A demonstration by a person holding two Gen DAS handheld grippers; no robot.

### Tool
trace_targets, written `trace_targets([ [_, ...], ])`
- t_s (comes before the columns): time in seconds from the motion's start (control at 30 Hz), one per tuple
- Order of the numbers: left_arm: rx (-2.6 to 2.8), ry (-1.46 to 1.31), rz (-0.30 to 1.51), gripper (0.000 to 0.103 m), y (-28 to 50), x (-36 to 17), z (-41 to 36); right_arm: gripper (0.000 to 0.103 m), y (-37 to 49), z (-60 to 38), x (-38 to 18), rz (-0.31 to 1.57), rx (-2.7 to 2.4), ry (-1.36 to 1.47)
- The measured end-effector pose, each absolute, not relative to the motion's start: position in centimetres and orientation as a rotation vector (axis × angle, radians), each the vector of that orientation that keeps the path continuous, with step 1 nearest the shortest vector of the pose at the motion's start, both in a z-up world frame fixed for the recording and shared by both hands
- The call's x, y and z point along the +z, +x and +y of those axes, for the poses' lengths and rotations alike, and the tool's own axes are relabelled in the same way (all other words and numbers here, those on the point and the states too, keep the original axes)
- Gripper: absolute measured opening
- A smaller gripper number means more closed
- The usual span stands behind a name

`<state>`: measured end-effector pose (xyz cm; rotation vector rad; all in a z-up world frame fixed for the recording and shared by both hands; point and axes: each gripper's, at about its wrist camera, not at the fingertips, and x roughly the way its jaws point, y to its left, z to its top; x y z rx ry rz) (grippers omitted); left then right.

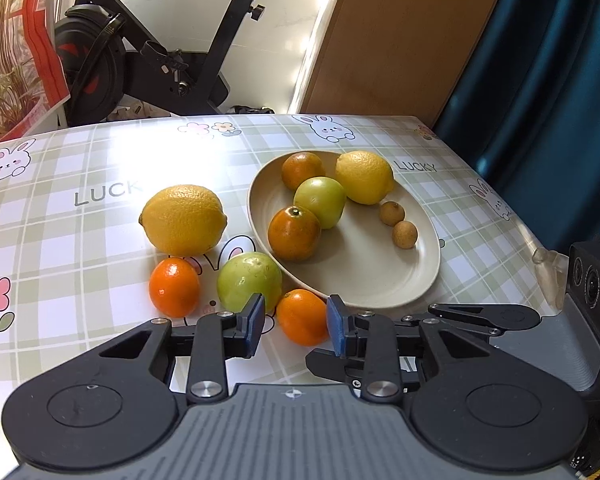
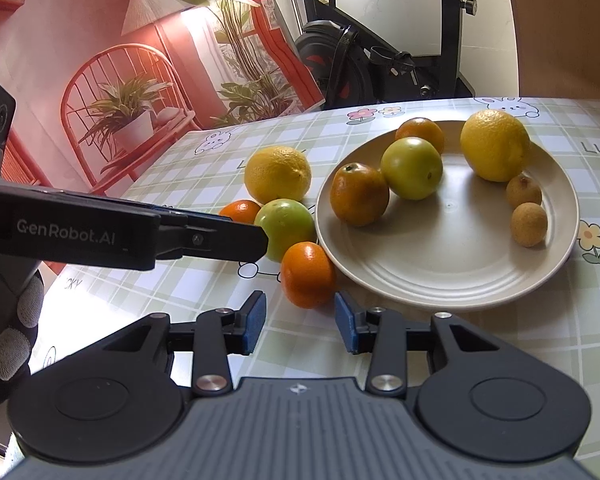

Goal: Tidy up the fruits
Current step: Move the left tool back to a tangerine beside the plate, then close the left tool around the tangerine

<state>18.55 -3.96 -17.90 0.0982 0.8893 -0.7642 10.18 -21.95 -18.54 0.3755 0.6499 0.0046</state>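
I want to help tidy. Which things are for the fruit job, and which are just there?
For the job: plate, lemon on the table, green fruit on the table, two oranges on the table.
Just there: exercise bike, plant poster, blue curtain.

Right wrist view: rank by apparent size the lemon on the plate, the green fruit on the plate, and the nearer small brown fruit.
1. lemon on the plate
2. green fruit on the plate, slightly smaller
3. nearer small brown fruit, clearly smallest
All sit at similar range, so the order looks safe.

left gripper [image 1: 296, 324]: black, blue pads | glove [image 2: 16, 320]: apparently grey knit
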Motion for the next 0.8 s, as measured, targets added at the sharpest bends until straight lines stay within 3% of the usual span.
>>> trace_targets([
  [0.8, -0.827, 0.117, 0.974, 0.036, 19.6, -19.9, -6.3, 0.040, 10.3, -22.3, -19.4, 0.646, 0.011, 0.390],
])
